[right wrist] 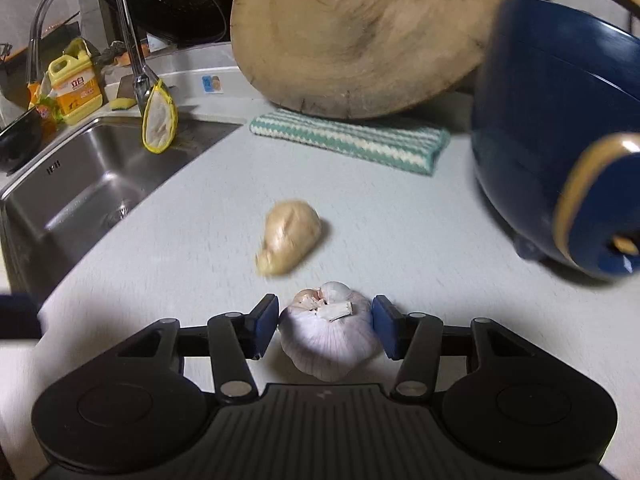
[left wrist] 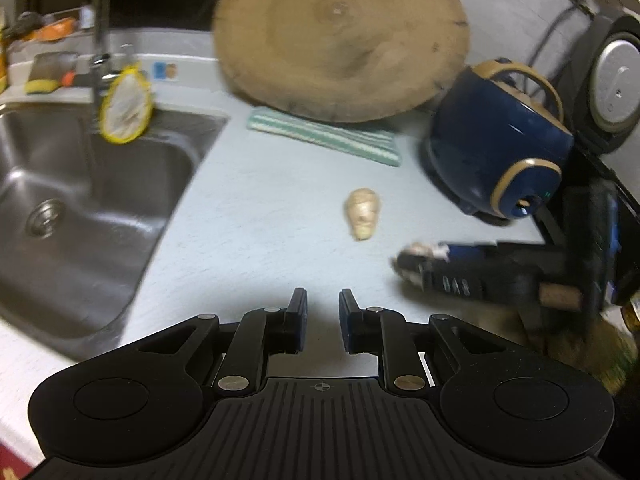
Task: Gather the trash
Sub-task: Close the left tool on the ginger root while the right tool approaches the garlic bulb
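A garlic bulb (right wrist: 330,336) lies on the pale counter (right wrist: 400,248) between the blue pads of my right gripper (right wrist: 326,320). Both pads touch its sides. Just beyond it lies a beige piece of ginger (right wrist: 290,236). In the left wrist view the ginger (left wrist: 362,214) sits mid-counter, well ahead of my left gripper (left wrist: 323,300). That gripper's jaws stand a narrow gap apart with nothing between them. The right gripper (left wrist: 404,264) reaches in from the right, blurred, with the garlic (left wrist: 418,247) pale at its tip.
A steel sink (right wrist: 80,196) with a faucet (right wrist: 120,20) and a yellow-rimmed strainer (right wrist: 159,120) fills the left. A round wooden board (right wrist: 360,36) leans at the back over a striped cloth (right wrist: 352,140). A blue cooker (right wrist: 560,140) stands right. A detergent bottle (right wrist: 76,88) is behind the sink.
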`<state>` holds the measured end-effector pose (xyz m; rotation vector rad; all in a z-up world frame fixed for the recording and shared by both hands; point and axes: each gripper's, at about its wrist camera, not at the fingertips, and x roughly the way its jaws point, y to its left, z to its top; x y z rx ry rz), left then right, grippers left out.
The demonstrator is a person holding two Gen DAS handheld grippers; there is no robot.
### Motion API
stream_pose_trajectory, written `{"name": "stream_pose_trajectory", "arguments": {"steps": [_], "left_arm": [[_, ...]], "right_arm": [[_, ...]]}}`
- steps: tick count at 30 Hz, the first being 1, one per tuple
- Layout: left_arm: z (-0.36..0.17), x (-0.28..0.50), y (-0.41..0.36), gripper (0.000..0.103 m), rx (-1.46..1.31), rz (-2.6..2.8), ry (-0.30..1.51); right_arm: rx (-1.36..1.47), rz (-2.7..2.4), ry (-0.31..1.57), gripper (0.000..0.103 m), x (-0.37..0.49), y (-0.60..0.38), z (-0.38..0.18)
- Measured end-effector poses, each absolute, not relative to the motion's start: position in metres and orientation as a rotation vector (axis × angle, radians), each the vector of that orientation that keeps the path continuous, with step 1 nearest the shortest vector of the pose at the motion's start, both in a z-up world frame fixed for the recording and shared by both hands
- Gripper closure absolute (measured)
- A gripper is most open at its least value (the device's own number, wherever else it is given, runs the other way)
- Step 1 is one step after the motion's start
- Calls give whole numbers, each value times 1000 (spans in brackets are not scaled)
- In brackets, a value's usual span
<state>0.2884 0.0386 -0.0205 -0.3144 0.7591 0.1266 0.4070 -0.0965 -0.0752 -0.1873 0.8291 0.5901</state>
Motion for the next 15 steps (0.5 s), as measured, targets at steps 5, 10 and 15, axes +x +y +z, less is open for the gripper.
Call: {"name": "stream_pose_trajectory", "arguments": {"steps": [5, 10, 15], "left_arm": [[-27, 328, 23, 83, -284, 28, 707], [-36, 389, 20, 83, -259, 69, 680], [-45, 430, 10, 83, -124, 150, 673]], "right_arm": [[-180, 529, 814, 51, 376, -130, -74], [-153, 505, 780, 50, 348, -156, -73], [-152, 471, 733, 47, 323, -171, -68]]}}
